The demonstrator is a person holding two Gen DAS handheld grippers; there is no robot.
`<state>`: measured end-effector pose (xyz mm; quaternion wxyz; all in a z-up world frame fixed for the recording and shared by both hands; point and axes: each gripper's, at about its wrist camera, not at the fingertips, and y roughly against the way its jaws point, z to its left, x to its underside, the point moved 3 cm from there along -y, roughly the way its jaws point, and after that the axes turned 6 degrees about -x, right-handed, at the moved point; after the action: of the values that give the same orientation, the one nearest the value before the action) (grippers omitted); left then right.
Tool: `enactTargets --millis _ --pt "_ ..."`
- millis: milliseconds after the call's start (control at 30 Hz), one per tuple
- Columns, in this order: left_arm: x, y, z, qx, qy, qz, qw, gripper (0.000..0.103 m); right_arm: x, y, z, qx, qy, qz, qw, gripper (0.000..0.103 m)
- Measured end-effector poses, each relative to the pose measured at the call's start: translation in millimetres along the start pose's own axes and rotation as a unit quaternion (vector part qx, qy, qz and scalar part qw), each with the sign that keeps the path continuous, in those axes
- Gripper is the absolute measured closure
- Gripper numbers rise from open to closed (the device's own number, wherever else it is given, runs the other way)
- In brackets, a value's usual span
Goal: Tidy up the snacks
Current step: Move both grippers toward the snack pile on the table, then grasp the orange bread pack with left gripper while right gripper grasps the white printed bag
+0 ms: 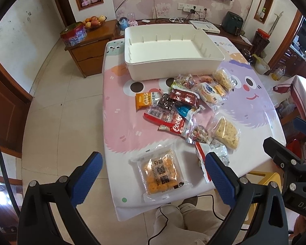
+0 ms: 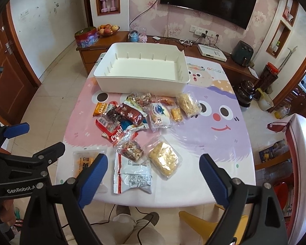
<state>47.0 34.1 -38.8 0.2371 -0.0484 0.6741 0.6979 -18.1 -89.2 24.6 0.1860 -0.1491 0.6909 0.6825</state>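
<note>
A white bin [image 1: 169,47] [image 2: 142,69] stands empty at the far end of the cartoon-print table [image 1: 120,130] [image 2: 214,143]. Before it lies a heap of snack packets [image 1: 183,106] [image 2: 132,118], among them an orange oat bar [image 1: 143,100] and a red cookie pack [image 2: 117,135]. Nearer me lie an orange cracker pack [image 1: 160,172] [image 2: 82,163], a white-and-red pouch [image 2: 132,175] and a clear bag of yellow puffs [image 1: 226,132] [image 2: 164,160]. My left gripper [image 1: 153,175] hangs open above the cracker pack. Open too, my right gripper [image 2: 153,175] hovers over the white-and-red pouch. Neither holds anything.
A wooden cabinet [image 2: 104,42] behind the table carries a fruit bowl [image 1: 93,22] and a round tin [image 1: 73,34]. Dark jars [image 2: 246,96] stand on the floor at right. A yellow stool [image 2: 204,222] and a person's legs [image 2: 132,228] are at the near table edge.
</note>
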Motion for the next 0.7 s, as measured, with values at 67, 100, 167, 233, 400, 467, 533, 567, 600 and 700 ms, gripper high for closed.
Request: enactTargets --millis 67,100,167,233,400,467,533,567,600,700 --pt "1.3 -2.9 -0.2 0.0 0.0 0.005 1.0 0.003 1.4 -4.6 0.7 -0.005 0.0 0.007 1.0 0.011" --pt "2.4 -4.9 0.2 -0.001 0.0 0.008 1.0 0.003 2.0 -6.5 1.1 -0.007 0.001 0.011 1.0 0.011" --pt "4.9 -10.0 0.9 -0.002 0.002 0.014 0.9999 0.003 3.2 -11.5 3.0 -0.012 0.005 0.018 1.0 0.011" --pt "7.3 -15.9 1.8 -0.004 0.004 0.022 0.9997 0.003 4.6 -17.0 5.3 -0.017 0.01 0.026 0.999 0.011" --pt "13.4 -30.3 2.9 -0.008 0.01 0.043 0.999 0.003 11.5 -34.9 9.4 -0.032 0.017 0.052 0.998 0.011" --pt "16.0 -36.5 3.2 -0.011 0.011 0.05 0.9986 0.003 14.9 -44.3 9.8 -0.035 0.018 0.062 0.997 0.011" --pt "19.2 -43.3 2.6 -0.014 0.011 0.057 0.9982 0.003 18.8 -53.9 9.0 -0.038 0.016 0.074 0.996 0.011" --pt "20.3 -46.1 2.0 -0.015 0.011 0.061 0.998 0.003 20.7 -58.7 8.7 -0.038 0.015 0.08 0.996 0.011" --pt "21.9 -50.7 2.4 -0.016 0.012 0.064 0.9977 0.003 22.9 -63.9 8.2 -0.04 0.014 0.086 0.995 0.011" --pt "28.7 -66.3 7.2 -0.016 0.023 0.082 0.9962 0.003 30.3 -79.6 6.7 -0.047 0.006 0.106 0.993 0.011"
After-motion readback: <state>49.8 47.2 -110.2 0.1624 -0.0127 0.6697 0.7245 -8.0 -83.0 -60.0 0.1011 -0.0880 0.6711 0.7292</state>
